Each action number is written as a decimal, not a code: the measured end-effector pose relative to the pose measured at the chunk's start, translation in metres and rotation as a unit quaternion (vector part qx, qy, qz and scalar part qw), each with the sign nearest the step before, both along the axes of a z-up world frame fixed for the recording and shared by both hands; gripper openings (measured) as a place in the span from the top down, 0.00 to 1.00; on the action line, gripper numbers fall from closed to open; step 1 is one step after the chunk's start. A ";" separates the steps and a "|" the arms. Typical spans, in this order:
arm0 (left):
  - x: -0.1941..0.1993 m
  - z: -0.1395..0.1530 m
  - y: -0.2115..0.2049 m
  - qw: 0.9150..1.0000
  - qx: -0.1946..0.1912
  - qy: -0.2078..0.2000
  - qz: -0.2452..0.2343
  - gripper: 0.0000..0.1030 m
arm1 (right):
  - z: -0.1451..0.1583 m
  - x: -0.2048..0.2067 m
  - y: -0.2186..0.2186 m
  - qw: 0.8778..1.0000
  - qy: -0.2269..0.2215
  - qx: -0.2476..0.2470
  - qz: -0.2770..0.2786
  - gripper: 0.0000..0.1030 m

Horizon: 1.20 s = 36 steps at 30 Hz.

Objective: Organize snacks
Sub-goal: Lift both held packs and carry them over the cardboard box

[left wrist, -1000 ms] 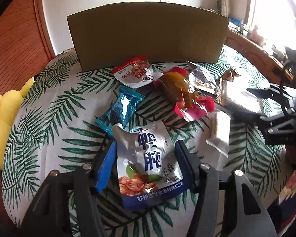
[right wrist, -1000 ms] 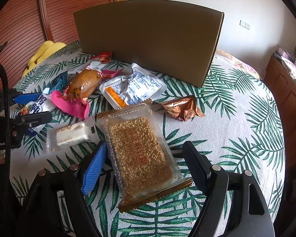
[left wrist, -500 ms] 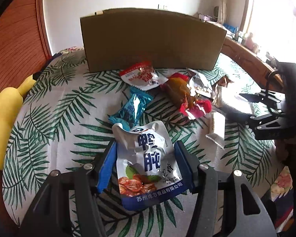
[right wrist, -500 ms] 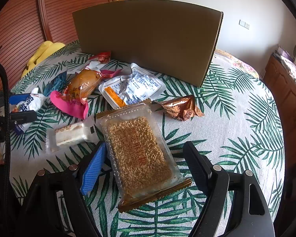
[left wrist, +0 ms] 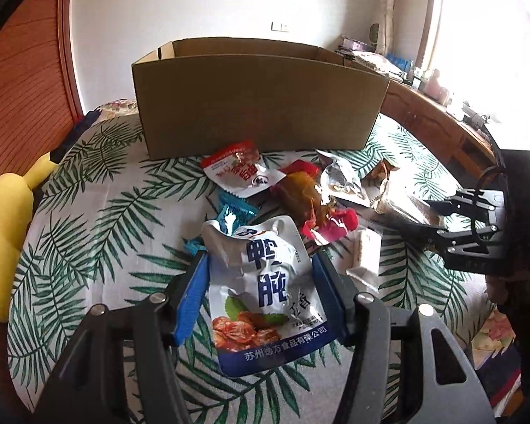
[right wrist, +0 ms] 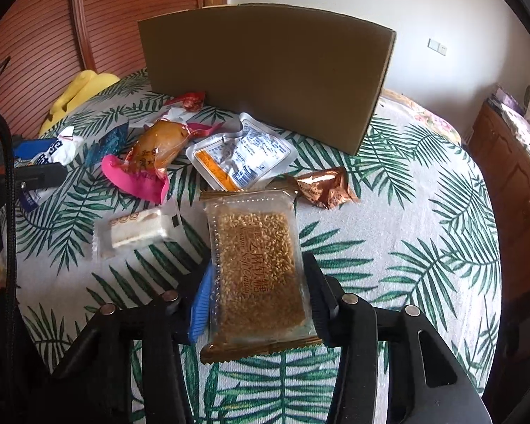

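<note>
An open cardboard box [left wrist: 258, 106] [right wrist: 265, 70] stands at the back of the palm-leaf tablecloth [left wrist: 99, 233]. My left gripper [left wrist: 259, 261] is shut on a white and blue pouch [left wrist: 265, 282], held a little above the cloth; the same pouch [right wrist: 53, 152] shows at the left edge of the right wrist view. My right gripper [right wrist: 258, 265] has its jaws closing on a clear pack of sesame candy [right wrist: 258, 265], and both pads touch the pack's long sides. The pack still lies on the cloth.
Loose snacks lie before the box: a red-white pouch [left wrist: 240, 169], a teal packet [left wrist: 235, 212], a pink-wrapped brown snack [right wrist: 152, 155], a silver pouch [right wrist: 243, 155], a white bar [right wrist: 134, 229] and a bronze wrapper [right wrist: 325, 187]. A yellow plush [left wrist: 3, 219] sits left.
My left gripper has risen with the pouch, so the box's open top now shows. The right jaws have closed in from wide apart onto the sesame candy pack.
</note>
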<state>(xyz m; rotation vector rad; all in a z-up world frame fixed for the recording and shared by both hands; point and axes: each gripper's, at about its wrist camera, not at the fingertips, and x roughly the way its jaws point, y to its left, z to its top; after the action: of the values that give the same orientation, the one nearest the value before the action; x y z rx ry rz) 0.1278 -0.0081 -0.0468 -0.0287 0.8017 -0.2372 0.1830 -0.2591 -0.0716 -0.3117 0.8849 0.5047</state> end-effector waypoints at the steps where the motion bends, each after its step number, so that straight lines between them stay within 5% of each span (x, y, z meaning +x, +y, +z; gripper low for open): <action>1: 0.001 0.001 0.000 1.000 -0.001 -0.001 0.000 0.43 | 0.002 -0.003 -0.001 1.000 -0.002 0.004 -0.002 0.54; 18: 0.014 0.033 0.000 0.999 -0.012 -0.042 -0.009 0.43 | 0.055 -0.033 -0.020 0.994 -0.053 0.083 -0.042 0.54; 36: 0.069 0.073 -0.003 0.995 0.000 -0.096 -0.034 0.43 | 0.082 0.005 -0.010 0.990 -0.091 0.099 -0.051 0.54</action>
<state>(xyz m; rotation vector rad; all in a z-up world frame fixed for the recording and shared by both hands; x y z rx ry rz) 0.1971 -0.0110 0.0259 0.0219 0.6111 -0.2988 0.1882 -0.2691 0.0102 -0.1271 0.6643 0.4568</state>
